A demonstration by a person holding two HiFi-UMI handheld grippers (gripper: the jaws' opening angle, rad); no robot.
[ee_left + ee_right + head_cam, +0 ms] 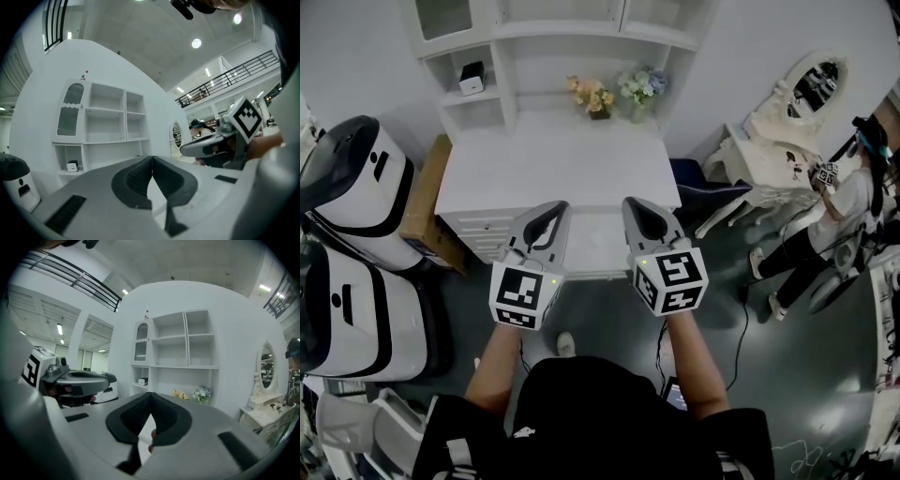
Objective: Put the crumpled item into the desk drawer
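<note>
No view shows the crumpled item, so where it lies, its long axis and its heading cannot be told. The white desk [553, 164] meant to receive it has a bare surface, with its long side running left to right across the head view. The drawer fronts [483, 228] on its near face point toward the person, and those at the desk's left end sit flush.

Over the desk's near edge, the left gripper [551, 210] and the right gripper [637, 208] hover side by side, well apart from each other, both pointing at the desk's back. In the left gripper view the left gripper [152, 159] has its jaws pressed together at the tips with nothing between them. In the right gripper view the right gripper [151, 395] likewise has its jaws closed tight on nothing.

At the desk's back edge stand a yellow-orange flower bunch [592, 95] and a pale blue flower bunch [642, 86], near each other. The white shelf unit [581, 28] rises behind the desk, and a small white box with a black face [472, 79] sits in its left cubby.

A brown cardboard box [427, 202] leans against the desk's left end, with two white-and-black rounded machines [352, 178] beyond it. A dark blue seat [703, 187] is just beside the desk's right end, and a white dressing table with an oval mirror [787, 122] and a standing person [844, 206] are farther right. The grey floor [609, 309] in front of the desk lies open
</note>
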